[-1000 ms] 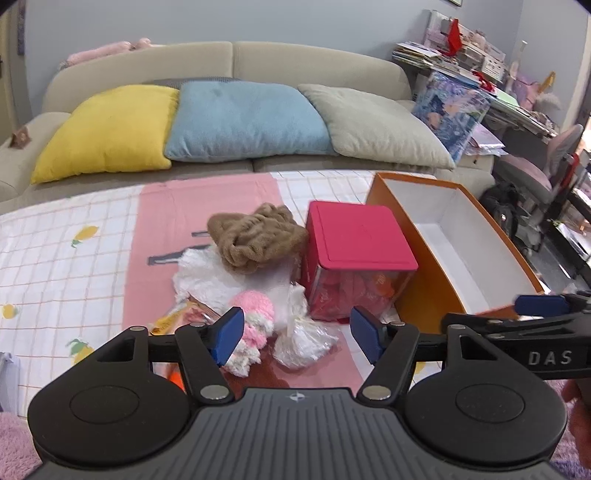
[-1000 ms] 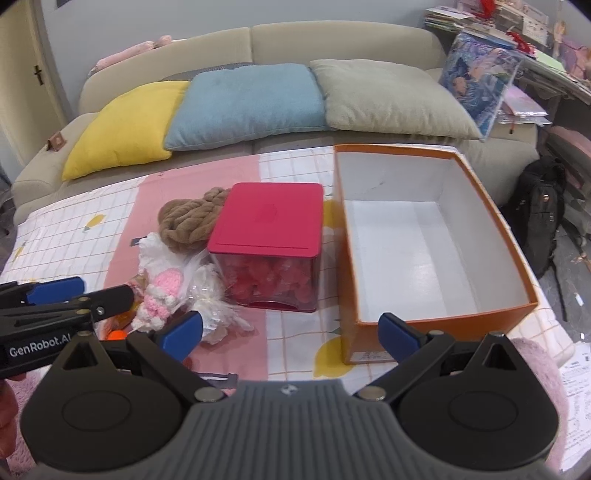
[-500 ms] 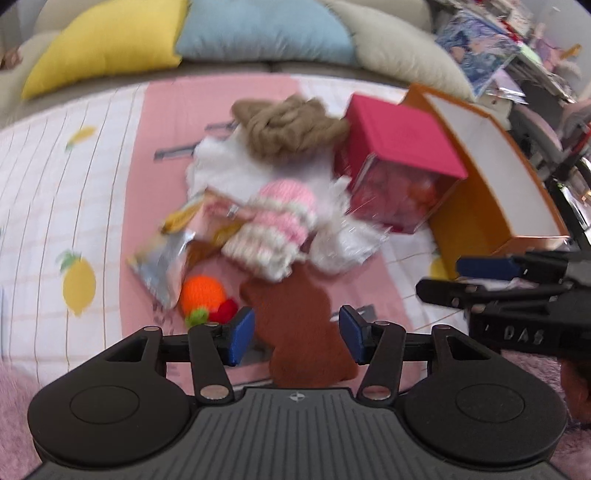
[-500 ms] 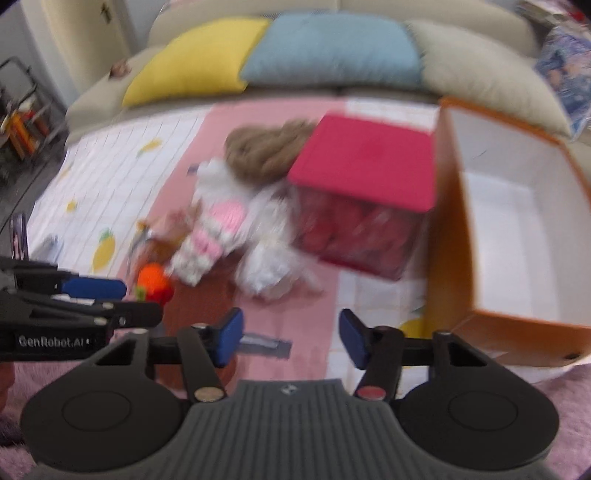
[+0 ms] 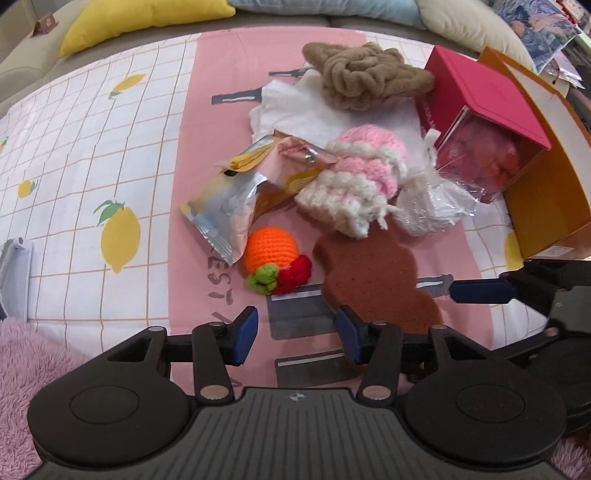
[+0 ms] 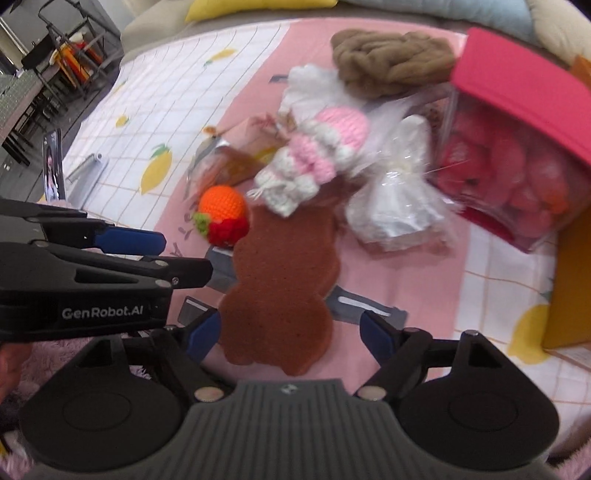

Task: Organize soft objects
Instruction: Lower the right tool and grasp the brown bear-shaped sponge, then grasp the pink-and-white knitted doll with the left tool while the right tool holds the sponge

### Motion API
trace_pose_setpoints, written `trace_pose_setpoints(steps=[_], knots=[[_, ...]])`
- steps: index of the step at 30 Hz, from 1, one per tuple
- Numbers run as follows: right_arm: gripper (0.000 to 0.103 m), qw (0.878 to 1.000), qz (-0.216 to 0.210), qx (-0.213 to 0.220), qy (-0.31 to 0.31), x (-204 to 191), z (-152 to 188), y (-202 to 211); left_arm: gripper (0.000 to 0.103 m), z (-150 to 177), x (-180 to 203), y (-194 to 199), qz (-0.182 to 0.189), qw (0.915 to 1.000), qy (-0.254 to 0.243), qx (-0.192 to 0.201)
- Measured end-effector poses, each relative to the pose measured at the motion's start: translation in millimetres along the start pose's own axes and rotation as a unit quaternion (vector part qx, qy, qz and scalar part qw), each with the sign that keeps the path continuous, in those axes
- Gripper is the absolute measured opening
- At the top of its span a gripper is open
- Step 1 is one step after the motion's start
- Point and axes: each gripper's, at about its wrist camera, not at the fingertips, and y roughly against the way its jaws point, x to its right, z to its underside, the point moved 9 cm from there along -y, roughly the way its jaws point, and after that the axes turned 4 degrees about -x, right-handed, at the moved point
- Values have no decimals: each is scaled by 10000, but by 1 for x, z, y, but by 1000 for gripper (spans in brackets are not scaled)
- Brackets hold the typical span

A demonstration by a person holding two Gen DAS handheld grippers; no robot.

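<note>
Sofa behind, w/ yellow cushion [image 5: 147, 18], blue cushion [image 5: 325, 9] and beige cushion [image 5: 472, 26] lined along it. Small brown item [image 5: 44, 24] on sofa arm, far left. Patterned blue bag [image 5: 535, 29] at top right, blurred clutter beyond. Fluffy pink rug [image 5: 33, 365] at lower left edge. Grey metal piece [image 5: 13, 273] at left border, partly cut off. In right-wrist view: phone on stand [image 6: 53, 166] w/ lit screen, dark rack [image 6: 59, 62] w/ orange bits behind.
</note>
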Motion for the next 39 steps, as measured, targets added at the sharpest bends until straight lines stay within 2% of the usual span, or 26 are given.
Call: trace_pose_setpoints(steps=[6,10,13,18,21,24,26,30,39], knots=[[84,9997,107,-202,85,-6,-8,-26,58,-6,-4,-1,-177,9998,-105,17],[73,9997,54,-209,124,-9,-10,-34,58,-11,-2,4,-138,9996,-189,158],[66,9998,64,-167,129,-7,-9,-28,60,-15,2,8,-58,9992,-258,300],[64,9996,30,-268,60,7,0,1,60,-20,16,18,195,9967,-510,594],[64,9986,293,-433,68,22,13,15,60,-22,25,20,254,9942,-739,745],[65,9958,757,-518,-36,44,26,21,61,-23,35,18,280,9917,-947,829],[66,9939,950,-489,-286,61,30,22,66,-25,41,17,216,9893,-1098,933],[71,9912,995,-297,-818,79,24,24,73,-33,56,12,-147,9773,-1635,1340],[73,9900,1149,-327,-751,88,6,7,74,-49,78,-21,-1024,9443,-2698,1580]])
